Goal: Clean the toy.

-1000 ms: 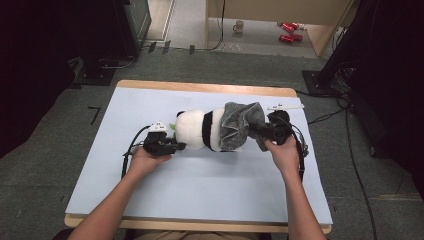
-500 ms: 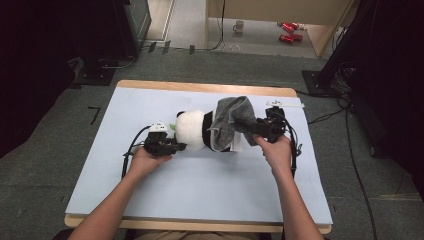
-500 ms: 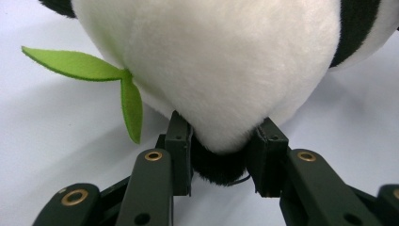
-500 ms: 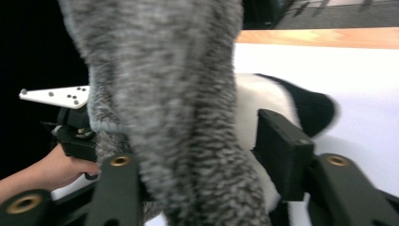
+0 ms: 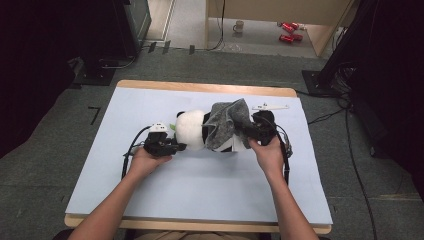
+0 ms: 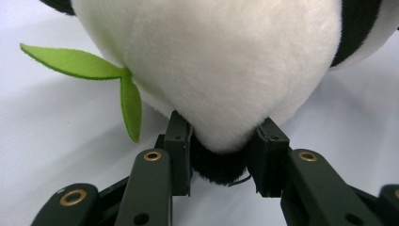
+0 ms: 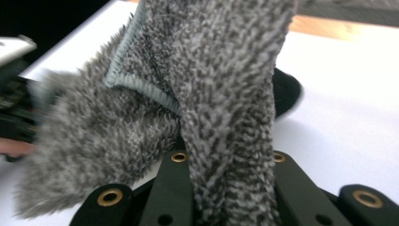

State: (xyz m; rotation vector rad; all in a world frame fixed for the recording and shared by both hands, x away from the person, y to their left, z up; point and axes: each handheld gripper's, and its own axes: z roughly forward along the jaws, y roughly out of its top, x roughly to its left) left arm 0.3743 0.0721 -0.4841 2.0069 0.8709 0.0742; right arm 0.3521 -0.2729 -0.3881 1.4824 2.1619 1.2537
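A plush panda (image 5: 192, 129) lies on its side in the middle of the white table (image 5: 200, 185), a grey fluffy cloth (image 5: 227, 122) draped over its body. My left gripper (image 5: 175, 146) is at the panda's head end, shut on a black ear (image 6: 216, 165) below the white head (image 6: 211, 61); a green felt leaf (image 6: 127, 94) sticks out beside it. My right gripper (image 5: 245, 131) is at the other end, shut on a fold of the grey cloth (image 7: 226, 117), lifting it over the toy.
A small white flat piece (image 5: 270, 107) lies near the table's far right edge. Cables trail from both grippers across the table. Beyond the far edge, a mug (image 5: 239, 25) and red cans (image 5: 287, 30) sit on the floor.
My right gripper has moved left with the grey cloth, pulling it farther over the panda's body. The left gripper has held still on the ear.
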